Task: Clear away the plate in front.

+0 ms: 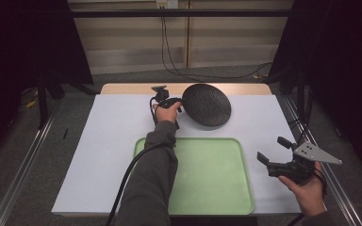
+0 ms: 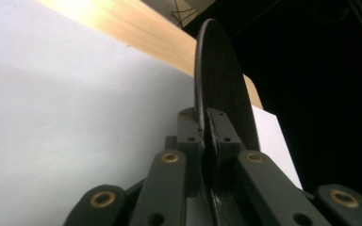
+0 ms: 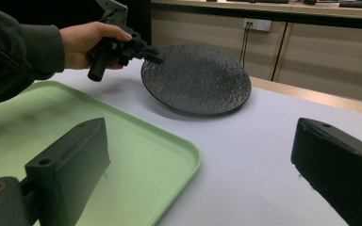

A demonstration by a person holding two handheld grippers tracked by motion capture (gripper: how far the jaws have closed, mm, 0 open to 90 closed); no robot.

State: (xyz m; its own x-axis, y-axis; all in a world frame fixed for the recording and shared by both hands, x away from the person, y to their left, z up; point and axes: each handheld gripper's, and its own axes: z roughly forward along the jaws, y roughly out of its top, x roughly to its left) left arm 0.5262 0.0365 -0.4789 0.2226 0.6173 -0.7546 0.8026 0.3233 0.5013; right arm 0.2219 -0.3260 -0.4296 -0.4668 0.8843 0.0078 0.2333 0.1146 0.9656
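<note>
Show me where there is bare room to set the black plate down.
The green tray is bare right of the sleeve. The white mat is free left of the tray. It is crowded at the far edge, where the left claw holds the black plate tilted.

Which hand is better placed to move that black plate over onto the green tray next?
Left. The left gripper is already shut on the rim of the black plate, tilting it off the table. The right gripper is open, holding nothing, beyond the right edge of the green tray.
</note>
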